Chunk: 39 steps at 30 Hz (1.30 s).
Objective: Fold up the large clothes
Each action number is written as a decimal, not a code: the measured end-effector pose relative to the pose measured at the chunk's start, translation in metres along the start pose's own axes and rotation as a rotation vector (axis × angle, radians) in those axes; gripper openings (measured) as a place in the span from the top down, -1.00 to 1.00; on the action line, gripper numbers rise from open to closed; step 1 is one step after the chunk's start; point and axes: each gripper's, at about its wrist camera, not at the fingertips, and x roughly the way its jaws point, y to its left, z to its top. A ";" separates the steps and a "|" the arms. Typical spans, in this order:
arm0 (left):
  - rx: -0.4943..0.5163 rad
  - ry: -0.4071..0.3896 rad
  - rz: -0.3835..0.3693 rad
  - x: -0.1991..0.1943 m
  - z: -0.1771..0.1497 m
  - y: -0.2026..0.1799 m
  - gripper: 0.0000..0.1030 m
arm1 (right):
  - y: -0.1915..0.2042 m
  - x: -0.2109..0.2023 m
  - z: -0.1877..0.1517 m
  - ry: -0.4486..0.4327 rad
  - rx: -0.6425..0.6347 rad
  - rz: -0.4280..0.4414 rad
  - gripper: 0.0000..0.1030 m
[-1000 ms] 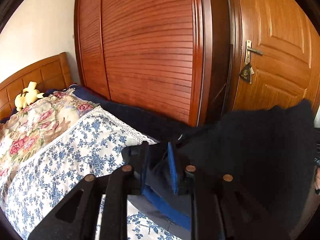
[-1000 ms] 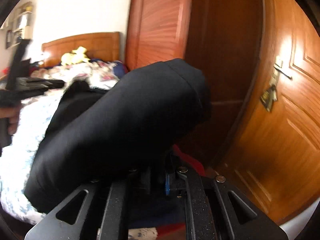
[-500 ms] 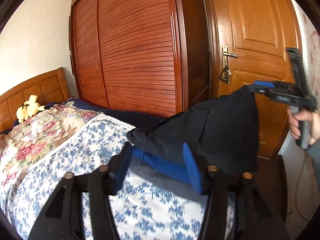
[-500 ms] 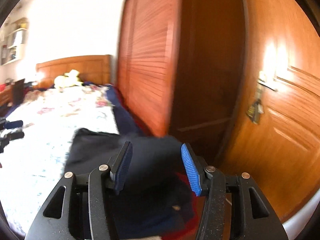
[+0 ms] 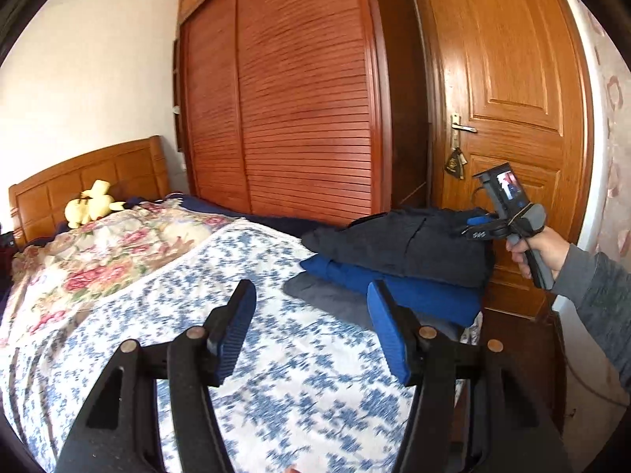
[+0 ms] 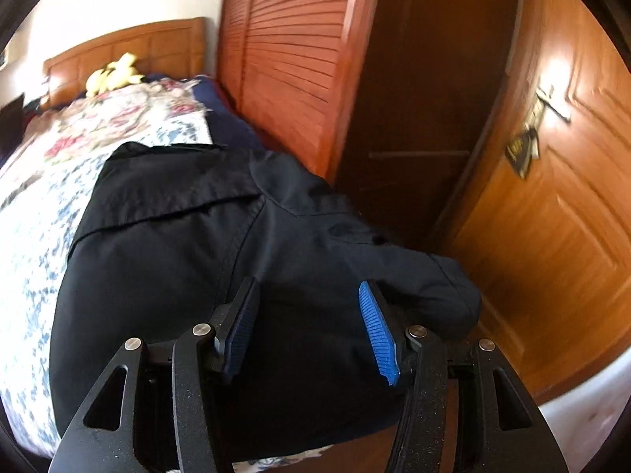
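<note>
A folded black garment (image 5: 406,242) lies on top of a folded blue garment (image 5: 398,287) and a grey one (image 5: 327,295), stacked at the bed's far corner. In the right wrist view the black garment (image 6: 221,260) fills the middle. My left gripper (image 5: 311,327) is open and empty above the bedspread, short of the stack. My right gripper (image 6: 309,323) is open just above the black garment; it also shows in the left wrist view (image 5: 479,226), at the stack's right side.
The bed has a blue-flowered bedspread (image 5: 197,335), a rose-patterned quilt (image 5: 98,252) and a yellow plush toy (image 5: 90,203) by the headboard. A slatted wardrobe (image 5: 299,110) and a wooden door (image 5: 508,98) stand close behind the stack.
Both grippers let go of the black garment, which now lies on the stack. My left gripper has pulled back over the bedspread. My right gripper has come down over the garment.
</note>
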 end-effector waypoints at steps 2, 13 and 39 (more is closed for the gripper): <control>-0.009 0.000 0.018 -0.010 -0.005 0.009 -0.13 | 0.003 -0.015 0.002 -0.031 0.006 -0.022 -0.04; -0.093 0.019 0.169 -0.082 -0.043 0.036 -0.13 | 0.116 -0.133 -0.001 -0.226 -0.072 0.197 -0.36; -0.336 0.086 0.621 -0.206 -0.172 0.091 -0.13 | 0.371 -0.232 -0.126 -0.239 -0.189 0.707 -0.46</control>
